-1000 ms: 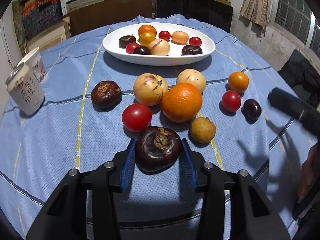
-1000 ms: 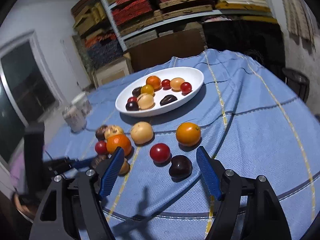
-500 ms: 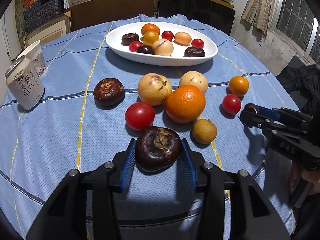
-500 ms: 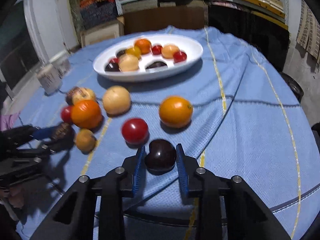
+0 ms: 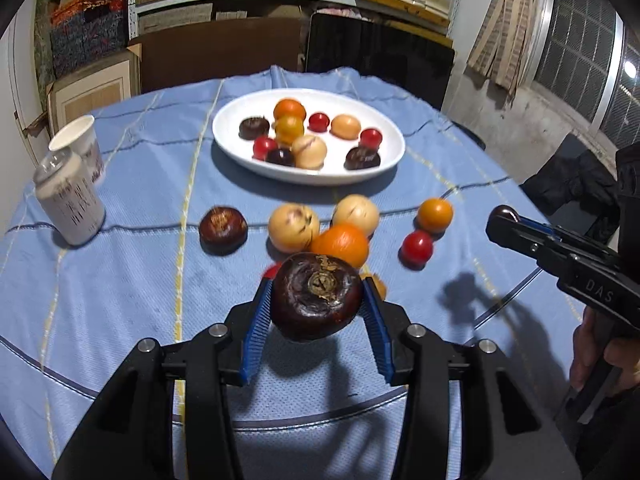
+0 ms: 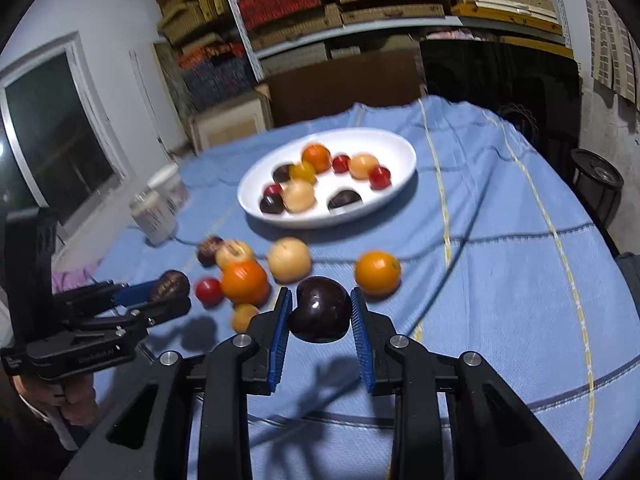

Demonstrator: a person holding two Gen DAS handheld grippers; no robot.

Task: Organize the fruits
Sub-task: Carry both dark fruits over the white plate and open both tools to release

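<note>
Left wrist view: the left claw [image 5: 318, 300] holds a dark brown fruit [image 5: 317, 295] tight between its blue pads, up off the blue cloth surface [image 5: 132, 276]. A white plate [image 5: 384, 162] with small fruits sits in the upper middle. Loose fruits lie between the plate and the claw, and bare cloth lies at lower left. A white can [image 5: 70, 204] and a paper cup [image 5: 82, 144] stand at the left edge; their writing is too blurry to read. Shelves of flat boxes fill the top. At the right, the right claw [image 5: 505, 216] shows the letters "DAS" on its side.

Right wrist view: the right claw [image 6: 320, 312] is closed on a dark plum [image 6: 320, 309], lifted clear of the cloth. An orange fruit [image 6: 377, 272] lies just beyond it. Lots of bare cloth lies at the right. A dark window [image 6: 52, 140] is at the left, and a black bin [image 6: 598, 180] stands past the surface's right edge.
</note>
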